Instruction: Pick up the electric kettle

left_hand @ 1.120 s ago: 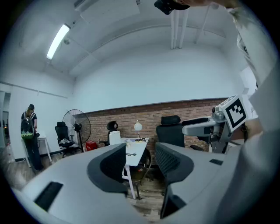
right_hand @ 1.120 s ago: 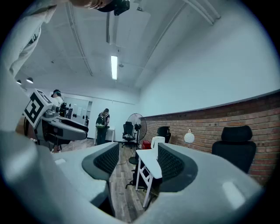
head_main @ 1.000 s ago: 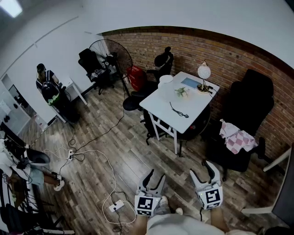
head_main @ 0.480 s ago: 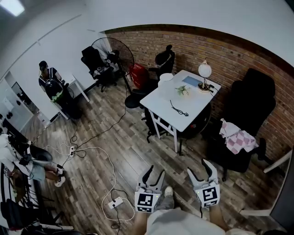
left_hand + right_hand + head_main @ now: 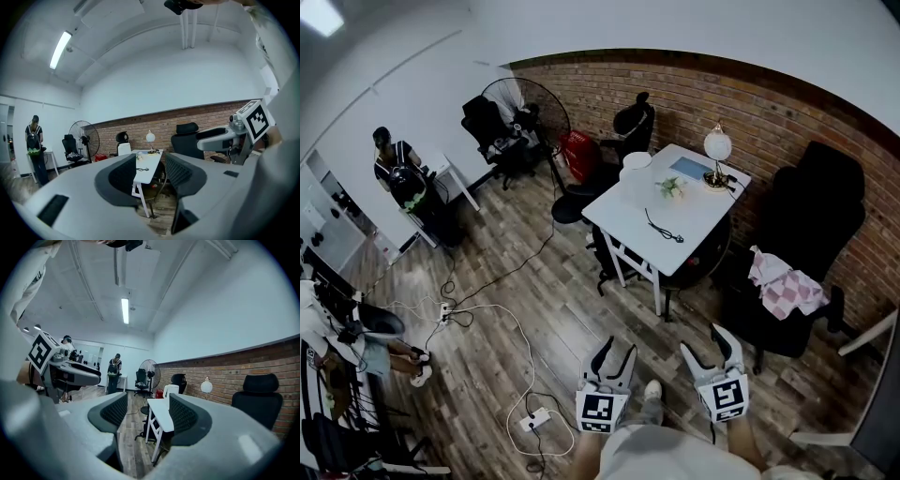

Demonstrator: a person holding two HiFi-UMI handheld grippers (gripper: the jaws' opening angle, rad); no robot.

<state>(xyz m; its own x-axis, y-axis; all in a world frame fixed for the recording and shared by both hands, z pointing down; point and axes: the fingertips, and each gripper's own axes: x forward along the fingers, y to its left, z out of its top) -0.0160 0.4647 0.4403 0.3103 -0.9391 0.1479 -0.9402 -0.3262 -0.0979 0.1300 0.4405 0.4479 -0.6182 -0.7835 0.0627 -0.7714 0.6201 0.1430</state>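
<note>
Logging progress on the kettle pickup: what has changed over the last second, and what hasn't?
The left tool has just been closing its jaws partway, with nothing between them. The wearer's shoe has stepped forward between the tools. Otherwise unchanged: the right tool stays open and empty, and the electric kettle sits untouched on the white table, far from both tools.

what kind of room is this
Most likely a shared office or studio workspace. A white table with a lamp stands by a brick wall, with black office chairs around it. A standing fan and loose cables sit on the wood floor.
</note>
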